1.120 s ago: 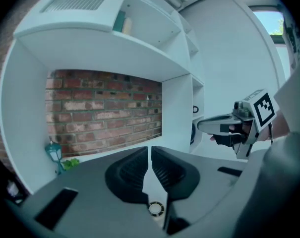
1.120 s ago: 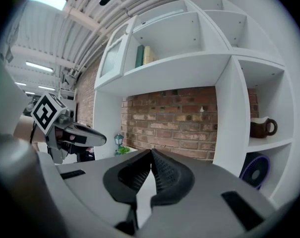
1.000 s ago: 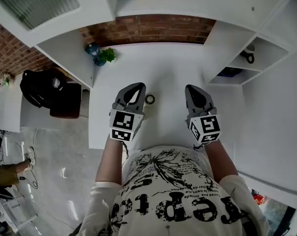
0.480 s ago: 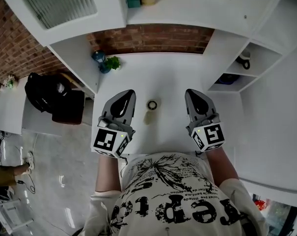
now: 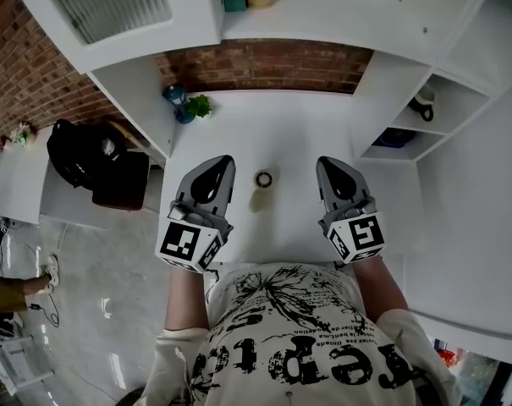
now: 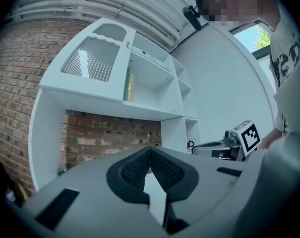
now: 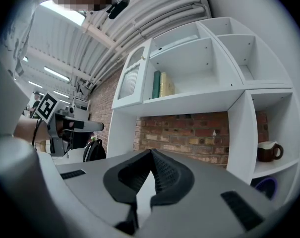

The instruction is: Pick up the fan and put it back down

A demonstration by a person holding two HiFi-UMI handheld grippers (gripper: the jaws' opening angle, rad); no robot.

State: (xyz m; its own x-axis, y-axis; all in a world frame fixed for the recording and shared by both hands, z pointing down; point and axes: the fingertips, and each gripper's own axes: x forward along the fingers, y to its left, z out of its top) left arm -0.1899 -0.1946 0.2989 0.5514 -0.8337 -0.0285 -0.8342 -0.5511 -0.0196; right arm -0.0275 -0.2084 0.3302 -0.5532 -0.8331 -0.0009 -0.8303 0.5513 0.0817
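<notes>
Flanking the fan, left fingers and right fingers hover.

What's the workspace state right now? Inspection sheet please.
surface: white desk, no spills seen.
job's things: small pale fan with dark round head, standing on the desk between the grippers, not held.
clutter: blue vase-like object and green plant, back left corner.
grippers: left gripper and right gripper both shut, empty, off the desk.
cables: nothing seen.
surroundings: red brick wall; white shelving with brown mug; black backpack at left.
</notes>
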